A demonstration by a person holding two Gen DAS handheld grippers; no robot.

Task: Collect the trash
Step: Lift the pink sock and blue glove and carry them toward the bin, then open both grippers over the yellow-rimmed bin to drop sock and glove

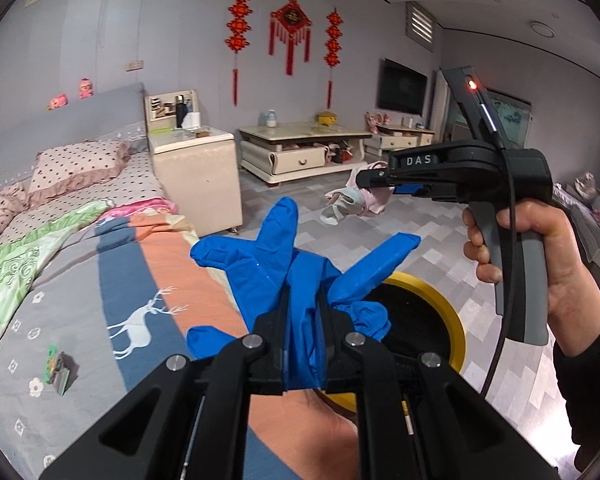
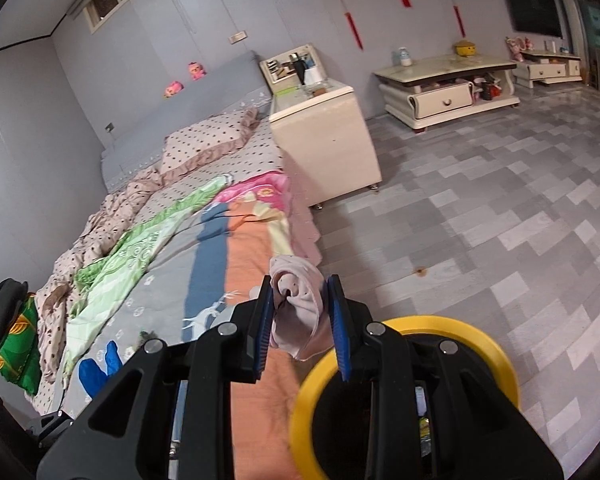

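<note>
Bed (image 1: 80,300) w/ patterned quilt (image 1: 148,272), 1 pillow (image 1: 80,168), small wrapper (image 1: 62,368).

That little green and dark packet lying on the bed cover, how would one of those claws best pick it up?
Judging from the left view, the packet lies flat on the bedspread, so come from above and pinch across its narrower width at the middle. Both claws are full now: left, right.

My left gripper (image 1: 304,320) at the bottom centre of the frame is clamped on a blue glove (image 1: 284,256), its fingers splaying upward. Just behind it, lower right of centre, sits the yellow-rimmed bin (image 1: 440,300). At right, my right hand (image 1: 540,256) holds the right gripper (image 1: 376,184), which pinches a pale crumpled cloth (image 1: 348,202).
</note>
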